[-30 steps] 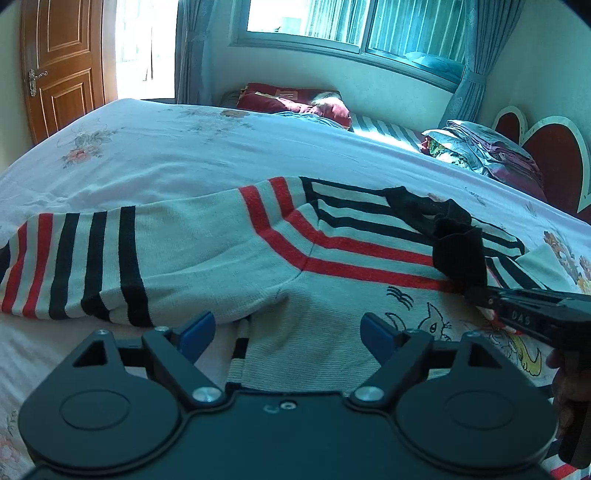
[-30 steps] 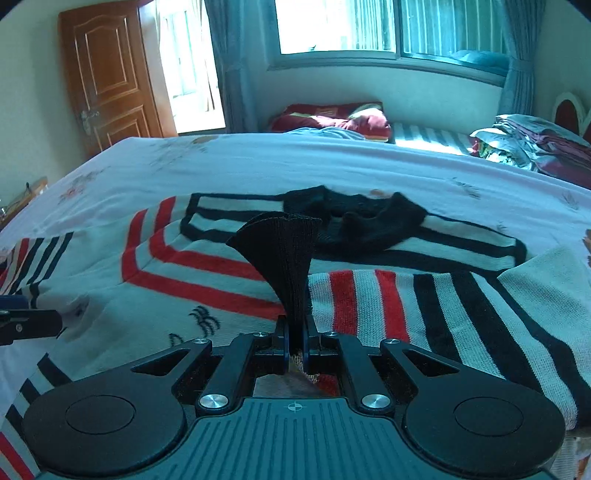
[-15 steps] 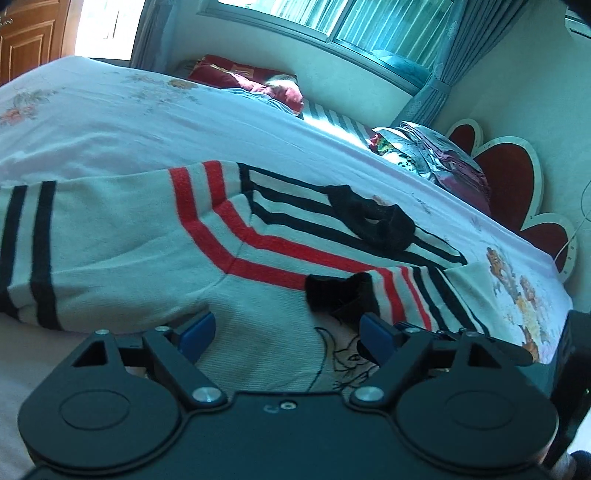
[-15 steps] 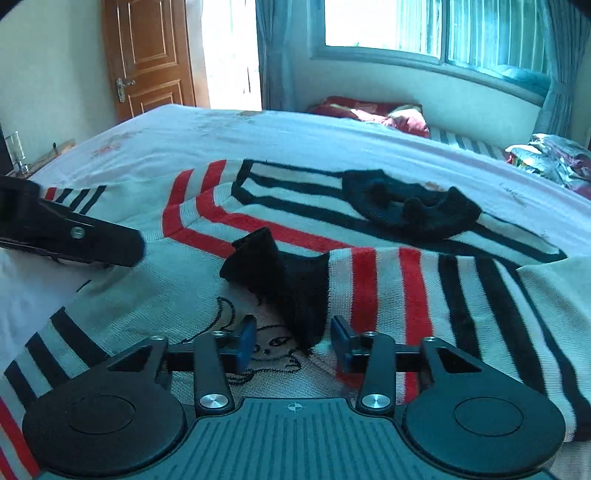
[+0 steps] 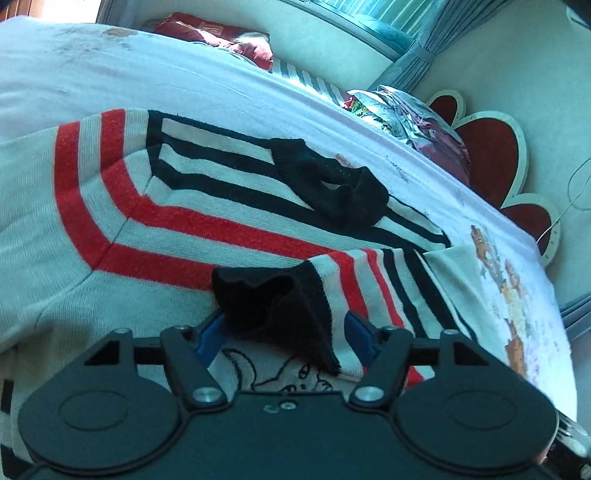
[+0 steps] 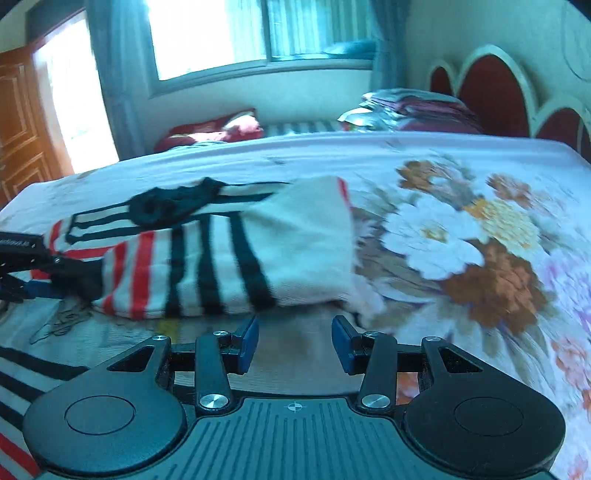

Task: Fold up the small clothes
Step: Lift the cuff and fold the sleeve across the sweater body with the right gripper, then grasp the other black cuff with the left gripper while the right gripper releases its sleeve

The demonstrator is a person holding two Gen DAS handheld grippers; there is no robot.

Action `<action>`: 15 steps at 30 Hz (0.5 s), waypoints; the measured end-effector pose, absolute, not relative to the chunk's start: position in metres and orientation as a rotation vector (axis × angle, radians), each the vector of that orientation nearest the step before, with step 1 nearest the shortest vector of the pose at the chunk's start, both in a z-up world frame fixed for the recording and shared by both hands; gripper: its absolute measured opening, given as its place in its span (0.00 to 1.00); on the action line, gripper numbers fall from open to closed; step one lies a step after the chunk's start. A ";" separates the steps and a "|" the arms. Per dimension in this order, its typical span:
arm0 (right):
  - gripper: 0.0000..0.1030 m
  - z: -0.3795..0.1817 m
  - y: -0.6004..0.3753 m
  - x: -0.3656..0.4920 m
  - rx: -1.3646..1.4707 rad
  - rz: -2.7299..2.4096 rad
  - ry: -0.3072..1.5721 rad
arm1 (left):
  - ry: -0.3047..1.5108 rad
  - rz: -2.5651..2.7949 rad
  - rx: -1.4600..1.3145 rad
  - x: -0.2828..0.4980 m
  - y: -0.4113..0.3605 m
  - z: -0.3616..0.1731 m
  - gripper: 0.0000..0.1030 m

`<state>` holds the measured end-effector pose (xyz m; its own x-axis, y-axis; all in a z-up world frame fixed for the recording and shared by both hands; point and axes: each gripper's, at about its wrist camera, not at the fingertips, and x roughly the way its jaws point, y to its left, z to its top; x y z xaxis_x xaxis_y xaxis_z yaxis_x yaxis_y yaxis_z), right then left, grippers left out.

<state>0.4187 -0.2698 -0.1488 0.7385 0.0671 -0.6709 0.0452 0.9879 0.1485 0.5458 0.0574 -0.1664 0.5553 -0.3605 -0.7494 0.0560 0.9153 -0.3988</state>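
Observation:
A grey knit sweater (image 5: 110,206) with red and black stripes lies flat on the bed, its black collar (image 5: 332,192) toward the far side. One sleeve (image 6: 221,258) is folded across the chest and ends in a black cuff (image 5: 273,306). My left gripper (image 5: 284,332) straddles that cuff and its jaws are closing. The cuff sits between the blue pads, with a gap still showing on the right side. In the right wrist view the left gripper's fingers (image 6: 22,247) show at the left edge by the cuff (image 6: 81,280). My right gripper (image 6: 294,341) is open and holds nothing, low over the sweater's side edge.
A floral bedsheet (image 6: 461,240) spreads to the right of the sweater. Folded bedding (image 5: 417,118) is piled near the red scalloped headboard (image 5: 491,147). Red pillows (image 5: 221,33) lie under the window at the far side. A wooden door (image 6: 14,122) stands at the left.
My right gripper let go of the black cuff, opened, and swung right toward the floral sheet. My left gripper moved in over the chest to the dropped cuff and its jaws narrowed.

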 end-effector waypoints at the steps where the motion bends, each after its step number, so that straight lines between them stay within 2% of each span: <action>1: 0.44 -0.153 -0.280 0.420 0.178 -0.008 0.758 | 0.951 -0.240 -0.316 0.548 0.054 -0.166 0.53; 3: 0.44 -0.161 -0.292 0.427 0.193 -0.013 0.781 | 0.940 -0.209 -0.249 0.549 0.049 -0.164 0.36; 4: 0.43 -0.165 -0.294 0.432 0.193 -0.010 0.785 | 0.934 -0.195 -0.226 0.550 0.048 -0.163 0.33; 7: 0.43 -0.174 -0.304 0.447 0.243 -0.024 0.762 | 0.921 -0.169 -0.212 0.550 0.051 -0.161 0.15; 8: 0.25 -0.174 -0.306 0.450 0.252 -0.039 0.748 | 0.899 -0.160 -0.224 0.549 0.054 -0.157 0.07; 9: 0.22 -0.173 -0.311 0.454 0.274 -0.046 0.737 | 0.841 -0.156 -0.243 0.545 0.056 -0.149 0.07; 11: 0.22 -0.176 -0.314 0.455 0.292 -0.052 0.747 | 0.765 -0.119 -0.164 0.539 0.053 -0.137 0.07; 15: 0.22 -0.180 -0.303 0.452 0.202 -0.031 0.748 | 0.845 -0.059 -0.093 0.544 0.055 -0.162 0.07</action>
